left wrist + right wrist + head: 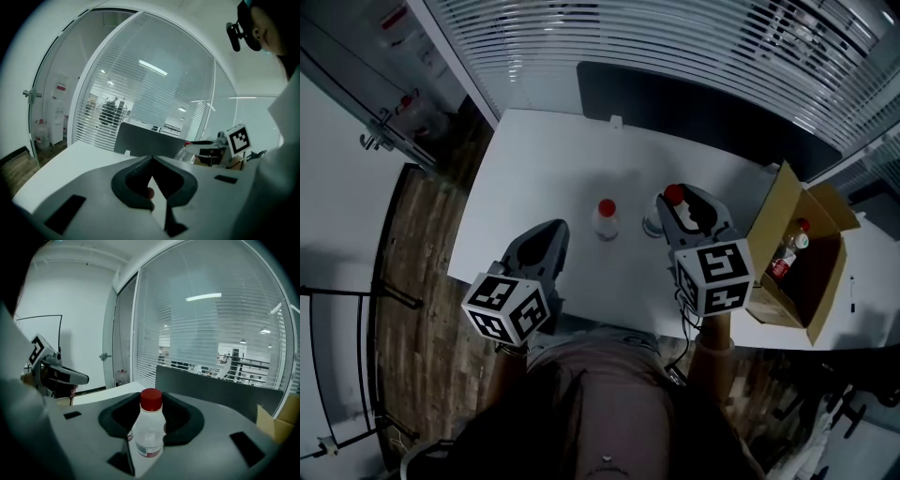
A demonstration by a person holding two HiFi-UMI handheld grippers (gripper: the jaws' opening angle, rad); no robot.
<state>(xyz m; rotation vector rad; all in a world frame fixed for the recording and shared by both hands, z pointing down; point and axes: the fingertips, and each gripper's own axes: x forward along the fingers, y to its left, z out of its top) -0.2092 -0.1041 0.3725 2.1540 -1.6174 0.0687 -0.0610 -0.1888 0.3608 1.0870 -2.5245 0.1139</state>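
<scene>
1. My right tongs (151,401) are closed on a clear bottle (149,427) with a red cap. The pads press its sides just below the cap.
2. That bottle is upright, over the right half of the worktop (544,159).
3. My left tongs (152,159) are shut tip to tip with nothing in them, above the worktop's front edge towards the left corner.
4. A second bottle (606,223), also red-capped, stands near the worktop's middle, between both tongs and touching neither.
5. A cardboard box (766,258) sits open at the right edge, with bottles inside.
</scene>
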